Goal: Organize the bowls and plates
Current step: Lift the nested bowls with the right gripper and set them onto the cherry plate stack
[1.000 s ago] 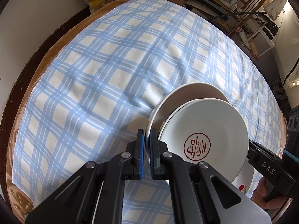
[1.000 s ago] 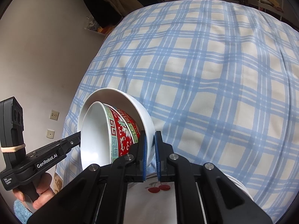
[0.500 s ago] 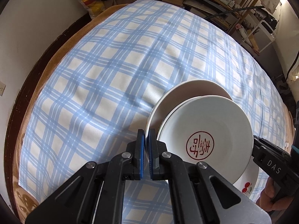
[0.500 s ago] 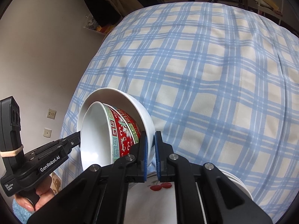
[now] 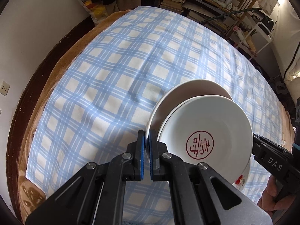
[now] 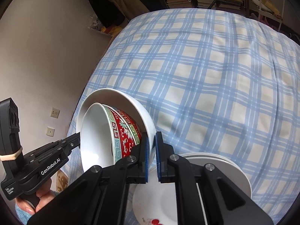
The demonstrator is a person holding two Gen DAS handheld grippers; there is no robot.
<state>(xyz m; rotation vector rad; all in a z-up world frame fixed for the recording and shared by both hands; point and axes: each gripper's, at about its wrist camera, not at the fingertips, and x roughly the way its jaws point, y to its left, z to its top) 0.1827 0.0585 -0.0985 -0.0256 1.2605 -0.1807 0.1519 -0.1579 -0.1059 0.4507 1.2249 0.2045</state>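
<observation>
Two nested bowls [image 6: 116, 131] tilt above stacked plates [image 6: 234, 172].

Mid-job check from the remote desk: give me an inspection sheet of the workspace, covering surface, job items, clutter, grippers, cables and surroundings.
Surface: blue plaid cloth, wrinkled, over a brown underlay showing at its edge.
Job's things: two nested bowls, white outer bowl and red patterned bowl. They appear from below in the left view, a red stamp on the inner base. White plates are stacked below, with a cherry print plate lowest.
Clutter: nothing seen on the cloth.
Grippers: left gripper and right gripper each shut on opposite sides of the white bowl's rim.
Cables: a dark cable by the far right wall.
Surroundings: bookshelves, wall sockets.
</observation>
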